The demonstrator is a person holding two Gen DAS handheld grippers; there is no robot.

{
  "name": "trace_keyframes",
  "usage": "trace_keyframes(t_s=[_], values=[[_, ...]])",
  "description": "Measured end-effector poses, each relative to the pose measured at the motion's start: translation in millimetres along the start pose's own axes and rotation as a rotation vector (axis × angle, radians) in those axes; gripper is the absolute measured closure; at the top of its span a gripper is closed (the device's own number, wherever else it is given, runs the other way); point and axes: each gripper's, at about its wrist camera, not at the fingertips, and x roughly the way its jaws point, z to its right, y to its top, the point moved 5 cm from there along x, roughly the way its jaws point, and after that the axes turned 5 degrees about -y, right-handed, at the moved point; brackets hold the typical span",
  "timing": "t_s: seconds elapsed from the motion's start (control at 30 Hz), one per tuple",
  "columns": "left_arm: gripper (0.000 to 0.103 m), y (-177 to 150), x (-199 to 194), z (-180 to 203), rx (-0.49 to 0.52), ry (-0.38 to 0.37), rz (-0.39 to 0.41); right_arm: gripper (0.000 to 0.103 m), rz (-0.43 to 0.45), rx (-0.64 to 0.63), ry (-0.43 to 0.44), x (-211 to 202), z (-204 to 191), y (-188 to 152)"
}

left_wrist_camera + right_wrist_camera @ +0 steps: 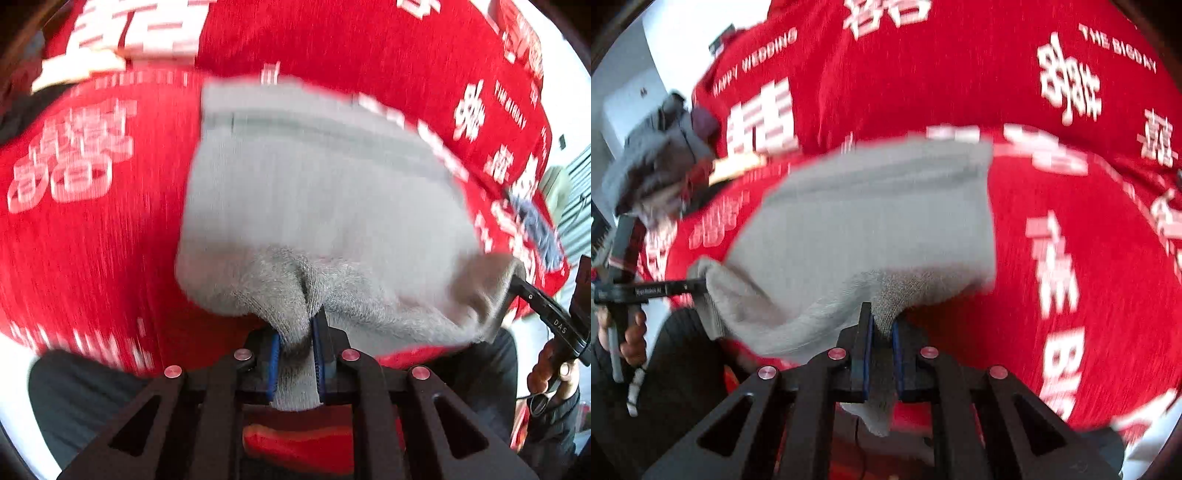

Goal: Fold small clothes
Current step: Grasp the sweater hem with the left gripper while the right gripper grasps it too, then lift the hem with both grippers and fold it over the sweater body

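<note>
While the left wrist view is smeared by motion blur, we can make out the left gripper [297, 332] at the bottom centre of the frame, its jaws clamped on the near edge of a grey cloth [317, 206]. A fold of the cloth is bunched between the blue pads [274, 363] and hangs a little below them. Most of the cloth fills the middle of the frame, spread over a red cover [96, 236] printed with white characters. At the right edge the right gripper [517, 282] grips the cloth's far corner, and a hand [552, 373] holds its handle lower right. A dark blue-grey item [535, 225] lies on the red cover at the right, too blurred for us to identify.

Moving to the right wrist view, we see the right gripper [881, 326] at the bottom centre, jaws closed on another corner of the grey cloth [871, 221], with a tail of fabric drooping below the pads. The cloth stretches across the centre and toward the lower left, where the left gripper [701, 284] pinches its edge; the hand [629, 338] on that handle shows at the left edge. The red cover [1071, 236] with its white lettering fills the rest of the frame. A rumpled grey pile of clothing [653, 158] sits in the upper left, at the cover's edge.
</note>
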Motion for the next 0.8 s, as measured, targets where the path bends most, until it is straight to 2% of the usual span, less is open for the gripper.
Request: trace_keyframes(t_s=[0.07, 0.13, 0.2, 0.27, 0.3, 0.37, 0.4, 0.43, 0.5, 0.53, 0.57, 0.7, 0.73, 0.77, 0.8], values=[[0.087, 35, 4, -3, -0.012, -0.009, 0.052, 0.093, 0.039, 0.038, 0.004, 13, 8, 30], [0.087, 50, 13, -9, -0.028, 0.001, 0.075, 0.093, 0.033, 0.088, 0.004, 39, 21, 55], [0.087, 66, 20, -40, -0.061, 0.028, 0.057, 0.093, 0.005, 0.104, -0.026, 63, 27, 62], [0.086, 57, 37, -51, -0.115, 0.027, 0.001, 0.092, -0.041, 0.131, -0.033, 78, 37, 59], [0.08, 55, 43, -57, -0.138, 0.014, -0.016, 0.092, -0.064, 0.154, -0.025, 85, 41, 52], [0.078, 52, 41, -59, -0.157, -0.024, 0.011, 0.087, -0.083, 0.193, -0.013, 92, 49, 48], [0.07, 48, 37, -58, -0.165, -0.046, 0.01, 0.085, -0.079, 0.209, -0.001, 88, 51, 46], [0.043, 44, 33, -59, -0.176, -0.064, 0.007, 0.079, -0.069, 0.228, 0.024, 81, 52, 42], [0.01, 36, 17, -61, -0.198, -0.079, 0.052, 0.058, -0.043, 0.234, 0.049, 68, 52, 36], [0.009, 32, 9, -62, -0.195, -0.072, 0.084, 0.038, -0.026, 0.221, 0.043, 59, 49, 29], [0.009, 28, 3, -60, -0.18, -0.068, 0.103, 0.029, -0.015, 0.211, 0.039, 54, 47, 26], [0.009, 17, 15, -52, -0.154, -0.072, 0.061, 0.031, -0.029, 0.183, 0.071, 58, 36, 17], [0.015, 18, 23, -49, -0.141, -0.061, 0.044, 0.034, -0.038, 0.18, 0.071, 63, 34, 17], [0.02, 20, 31, -45, -0.121, -0.046, 0.032, 0.043, -0.049, 0.174, 0.065, 70, 32, 18], [0.028, 21, 36, -42, -0.105, -0.036, 0.02, 0.046, -0.061, 0.163, 0.065, 77, 29, 18]])
